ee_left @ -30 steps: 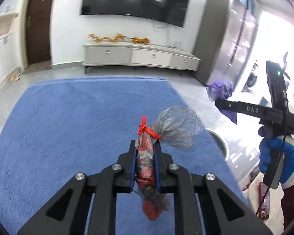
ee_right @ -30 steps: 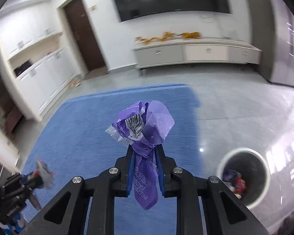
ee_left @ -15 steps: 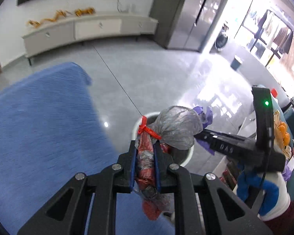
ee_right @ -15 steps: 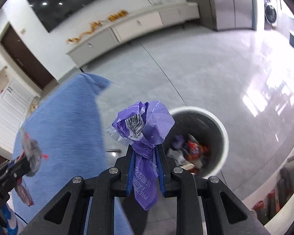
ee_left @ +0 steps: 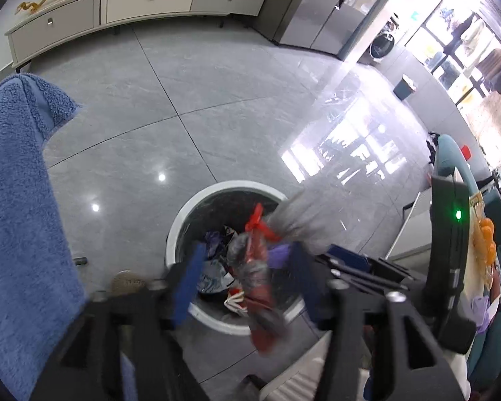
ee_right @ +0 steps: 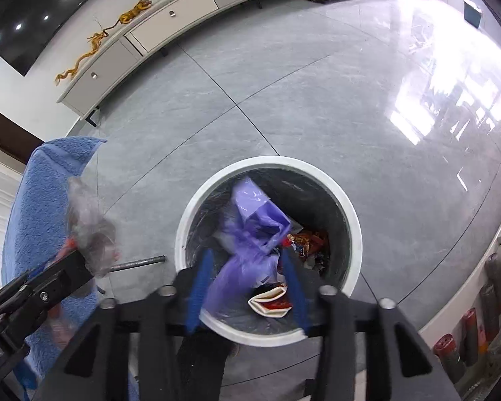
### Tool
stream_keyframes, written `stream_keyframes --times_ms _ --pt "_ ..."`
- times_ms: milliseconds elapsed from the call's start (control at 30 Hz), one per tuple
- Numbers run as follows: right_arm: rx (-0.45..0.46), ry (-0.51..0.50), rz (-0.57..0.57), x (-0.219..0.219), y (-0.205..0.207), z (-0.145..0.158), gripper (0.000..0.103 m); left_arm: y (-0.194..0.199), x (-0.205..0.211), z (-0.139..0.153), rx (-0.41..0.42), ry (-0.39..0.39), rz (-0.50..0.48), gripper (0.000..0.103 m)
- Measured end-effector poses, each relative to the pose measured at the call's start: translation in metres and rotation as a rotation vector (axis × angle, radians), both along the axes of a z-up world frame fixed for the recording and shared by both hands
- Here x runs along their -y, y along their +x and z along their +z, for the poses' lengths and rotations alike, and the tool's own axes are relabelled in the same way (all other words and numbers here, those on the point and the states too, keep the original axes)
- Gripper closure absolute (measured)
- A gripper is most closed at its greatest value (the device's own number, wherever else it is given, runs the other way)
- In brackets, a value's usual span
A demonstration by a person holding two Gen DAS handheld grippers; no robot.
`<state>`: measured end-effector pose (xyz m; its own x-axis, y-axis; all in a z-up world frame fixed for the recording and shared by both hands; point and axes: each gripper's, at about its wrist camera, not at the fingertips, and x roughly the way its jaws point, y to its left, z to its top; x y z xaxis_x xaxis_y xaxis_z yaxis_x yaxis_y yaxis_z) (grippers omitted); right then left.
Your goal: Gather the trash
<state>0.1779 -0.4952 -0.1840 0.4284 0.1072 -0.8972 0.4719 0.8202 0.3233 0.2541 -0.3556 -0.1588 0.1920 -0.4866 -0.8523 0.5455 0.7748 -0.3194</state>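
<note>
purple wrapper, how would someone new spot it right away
Find the round white-rimmed trash bin on the grey tiled floor. The purple wrapper hangs over its opening, between the open right tongs. It is the only lilac plastic; the neighbouring trash is red and white.

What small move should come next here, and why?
Probably hold both over the bin briefly, then draw back. Both the right hand-held gripper and left hand-held gripper are open, with the purple wrapper and red-tied bag blurred between their fingers above the bin mouth.
</note>
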Motion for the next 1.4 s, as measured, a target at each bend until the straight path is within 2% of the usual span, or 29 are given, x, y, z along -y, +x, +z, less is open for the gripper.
stream_keyframes --times_ms 100,233,333,433,467,667,900,1000,1133,1400 --pt "-0.009 -0.014 -0.002 0.006 0.000 -0.002 0.055 0.003 0.001 -0.001 -0.012 -0.019 0.012 0.048" --pt "0.005 -0.024 -0.028 0.011 -0.004 0.005 0.054 0.003 -0.007 0.011 0.026 -0.022 0.027 0.048" --pt "0.038 -0.042 -0.049 0.010 -0.012 0.022 0.053 -0.007 -0.019 0.031 0.096 -0.024 0.049 0.048" --pt "0.097 -0.068 -0.052 -0.001 -0.020 0.047 0.047 -0.024 -0.034 0.059 0.195 -0.019 0.074 0.048" --pt "0.125 -0.081 -0.049 -0.007 -0.023 0.059 0.046 -0.034 -0.044 0.071 0.249 -0.008 0.088 0.048" --pt "0.290 -0.152 0.011 -0.061 -0.050 0.124 0.037 -0.080 -0.105 0.120 0.450 0.033 0.173 0.047" --pt "0.422 -0.214 0.101 -0.132 -0.091 0.170 0.029 -0.138 -0.192 0.161 0.618 0.063 0.319 0.039" --pt "0.466 -0.263 0.146 -0.165 -0.108 0.184 0.025 -0.159 -0.227 0.171 0.665 0.074 0.380 0.037" --pt "0.522 -0.321 0.185 -0.201 -0.125 0.201 0.019 -0.186 -0.271 0.182 0.729 0.085 0.464 0.030" --pt "0.633 -0.443 0.235 -0.255 -0.157 0.220 0.007 -0.232 -0.326 0.190 0.814 0.094 0.597 0.014"
